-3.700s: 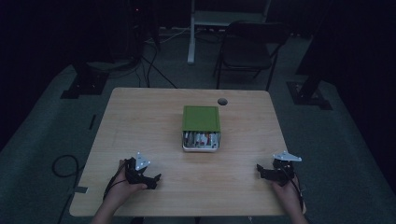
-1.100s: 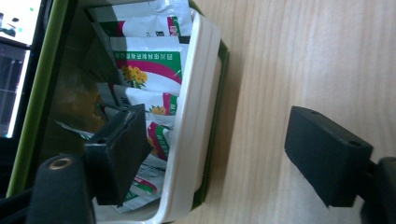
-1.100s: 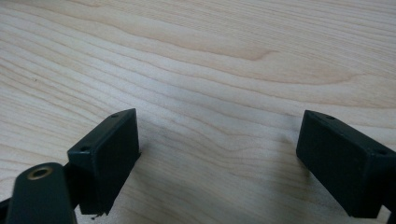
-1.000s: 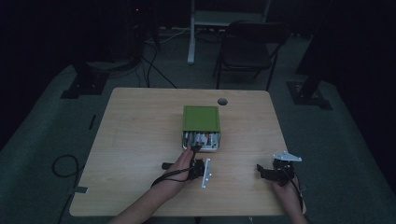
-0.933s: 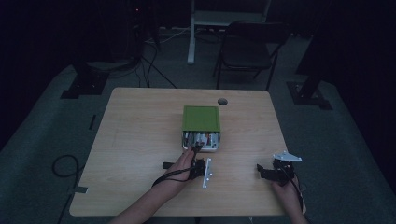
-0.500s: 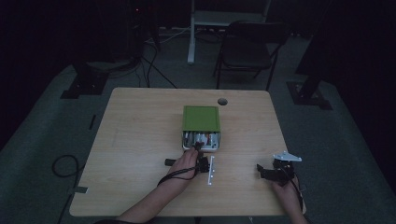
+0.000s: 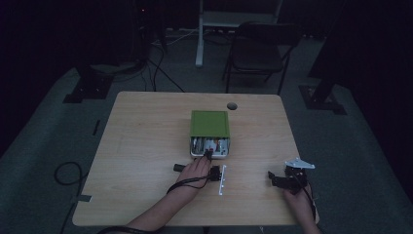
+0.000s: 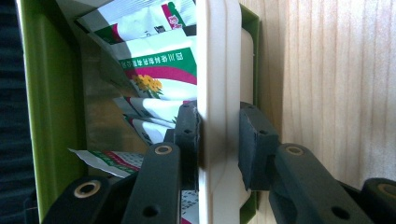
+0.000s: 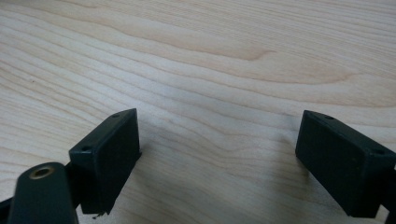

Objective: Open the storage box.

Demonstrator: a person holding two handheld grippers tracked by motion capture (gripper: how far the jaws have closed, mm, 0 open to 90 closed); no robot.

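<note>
My left gripper point(image 8: 219, 140) is clamped on the box's white front edge point(image 8: 217, 70) at twelve o'clock (right gripper point(image 9: 219, 154) gapes, farther off).

You've got a green box point(image 7: 209, 123) mid-table, its open front showing printed sachets point(image 8: 154, 84) behind a cream panel point(image 8: 217, 93)

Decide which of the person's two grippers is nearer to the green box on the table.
Left. The left gripper is at the green box, its jaws closed on the white front panel. The right gripper rests apart, open, on the table toward its right front corner.
</note>
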